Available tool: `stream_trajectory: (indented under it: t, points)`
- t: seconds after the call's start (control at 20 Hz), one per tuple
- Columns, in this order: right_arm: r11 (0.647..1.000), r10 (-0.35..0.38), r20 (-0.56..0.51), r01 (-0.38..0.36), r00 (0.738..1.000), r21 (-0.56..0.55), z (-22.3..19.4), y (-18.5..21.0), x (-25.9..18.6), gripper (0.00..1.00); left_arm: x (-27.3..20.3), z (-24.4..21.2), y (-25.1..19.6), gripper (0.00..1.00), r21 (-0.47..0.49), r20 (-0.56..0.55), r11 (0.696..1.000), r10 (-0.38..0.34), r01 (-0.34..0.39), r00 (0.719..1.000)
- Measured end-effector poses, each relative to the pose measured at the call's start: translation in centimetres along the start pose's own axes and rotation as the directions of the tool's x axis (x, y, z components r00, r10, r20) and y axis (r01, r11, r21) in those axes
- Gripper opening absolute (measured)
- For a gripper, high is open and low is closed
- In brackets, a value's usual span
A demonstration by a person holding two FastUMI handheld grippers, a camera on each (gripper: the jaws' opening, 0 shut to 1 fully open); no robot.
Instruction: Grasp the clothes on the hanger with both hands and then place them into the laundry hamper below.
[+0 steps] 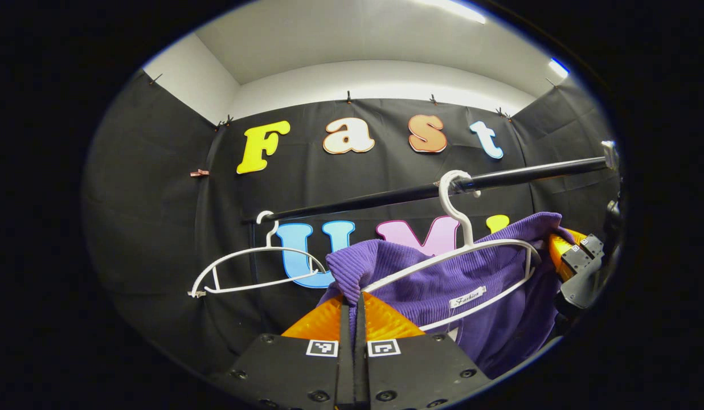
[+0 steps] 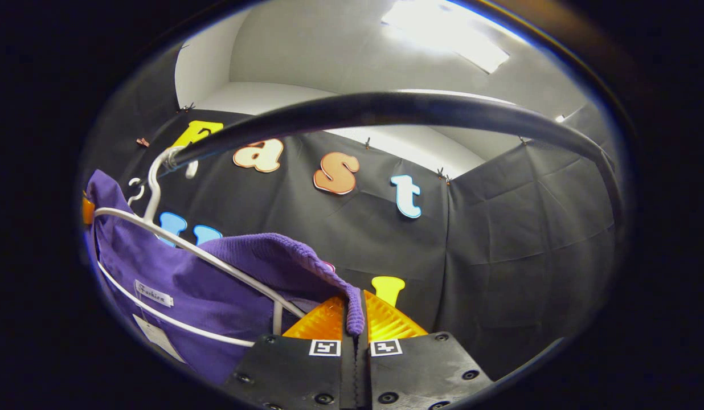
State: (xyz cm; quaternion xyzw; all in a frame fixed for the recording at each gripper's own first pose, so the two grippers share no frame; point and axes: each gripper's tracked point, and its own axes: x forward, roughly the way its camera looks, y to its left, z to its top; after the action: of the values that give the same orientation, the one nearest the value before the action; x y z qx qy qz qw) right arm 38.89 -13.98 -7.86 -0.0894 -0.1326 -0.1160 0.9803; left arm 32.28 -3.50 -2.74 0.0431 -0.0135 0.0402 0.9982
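Note:
A purple knitted garment [image 1: 443, 279] hangs on a white hanger [image 1: 460, 250] hooked over a black rail [image 1: 443, 191]. My left gripper [image 1: 352, 304] is shut on the garment's left shoulder edge, which bunches just above the fingertips. My right gripper [image 2: 355, 310] is shut on the other shoulder, a ribbed purple edge [image 2: 306, 256] draped over and between its fingers. The garment [image 2: 181, 279] and hanger [image 2: 158, 228] run off to the left in the right gripper view. At the right edge of the left gripper view, the right gripper [image 1: 580, 259] is against the garment's far shoulder.
A second white hanger [image 1: 255, 273], with nothing on it, hangs further left on the same rail. The rail [image 2: 386, 111] arches close overhead in the right gripper view. Black cloth walls close in the booth behind and to the sides.

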Motion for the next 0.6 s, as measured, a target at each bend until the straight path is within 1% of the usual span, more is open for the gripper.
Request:
stream_trajectory:
  t: [0.05,0.15,0.2,0.25,0.3,0.5,0.6]
  points:
    - [1.000,-0.009,-0.010,0.009,1.000,-0.004,-0.7,-0.3,0.4,0.04,-0.1,0.1,-0.1,0.05,-0.001,0.000,1.000,-0.001,0.001,1.000]
    - [0.999,-0.036,-0.035,0.036,0.999,0.000,-2.3,-1.1,1.0,0.00,-0.2,0.2,-0.5,0.05,-0.002,-0.002,1.000,-0.009,0.009,1.000]
    - [0.999,-0.048,-0.055,0.048,0.997,0.002,-3.4,-1.5,1.4,0.00,-0.2,0.2,-0.5,0.05,0.002,-0.007,1.000,-0.014,0.014,1.000]
    - [0.998,-0.054,-0.080,0.055,0.995,0.005,-4.6,-1.8,1.6,0.04,-0.2,-0.1,-0.6,0.05,0.007,-0.013,1.000,-0.018,0.018,1.000]
    - [0.998,-0.053,-0.110,0.055,0.993,0.015,-6.0,-1.7,1.7,0.04,-0.1,-0.2,-0.7,0.05,0.012,-0.019,1.000,-0.022,0.023,1.000]
    - [0.998,-0.020,-0.208,0.030,0.978,0.047,-10.4,0.1,0.3,0.05,0.0,-0.6,-0.7,0.05,0.038,-0.029,0.999,-0.017,0.018,0.999]
    - [0.998,0.013,-0.236,0.001,0.972,0.059,-11.5,1.6,-0.7,0.05,0.1,-0.4,0.1,0.05,0.040,-0.021,0.999,-0.001,0.002,1.000]
